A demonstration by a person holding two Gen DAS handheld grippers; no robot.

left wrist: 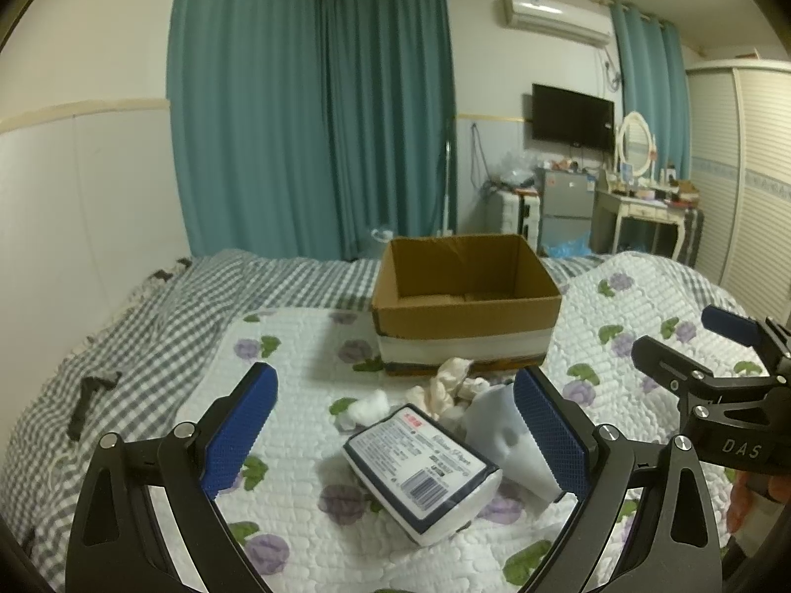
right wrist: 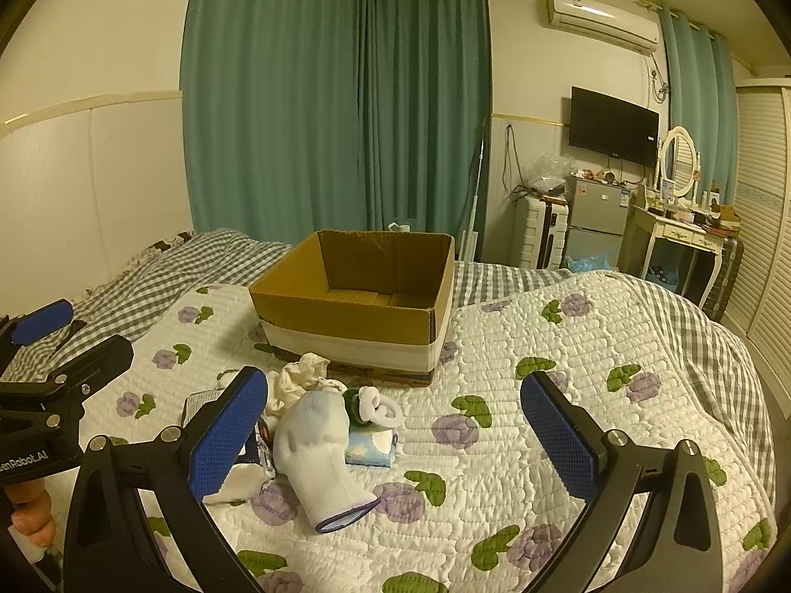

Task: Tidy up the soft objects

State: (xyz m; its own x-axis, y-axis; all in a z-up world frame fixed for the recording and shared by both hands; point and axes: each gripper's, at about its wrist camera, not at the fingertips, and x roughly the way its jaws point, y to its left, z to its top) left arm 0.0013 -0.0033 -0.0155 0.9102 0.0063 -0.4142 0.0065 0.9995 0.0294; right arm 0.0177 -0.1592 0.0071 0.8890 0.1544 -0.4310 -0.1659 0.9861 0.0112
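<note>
An open cardboard box (left wrist: 464, 306) (right wrist: 356, 306) stands on the flowered quilt. In front of it lies a heap of soft things: a wrapped tissue pack (left wrist: 420, 469), a white sock (right wrist: 321, 449) (left wrist: 499, 430), a crumpled cream cloth (left wrist: 447, 385) (right wrist: 301, 378), a cotton ball (left wrist: 368, 402), a small blue tissue packet (right wrist: 371, 447) and a green and white soft toy (right wrist: 373, 407). My left gripper (left wrist: 395, 430) is open and empty, with the tissue pack between its fingers. My right gripper (right wrist: 395, 437) is open and empty, the sock just inside its left finger.
The flowered quilt (right wrist: 568, 395) lies over a grey checked sheet (left wrist: 148, 316) on the bed. A white wall runs along the left. Teal curtains, a small fridge (right wrist: 595, 215), a dressing table (right wrist: 682, 237) and a wardrobe stand beyond the bed.
</note>
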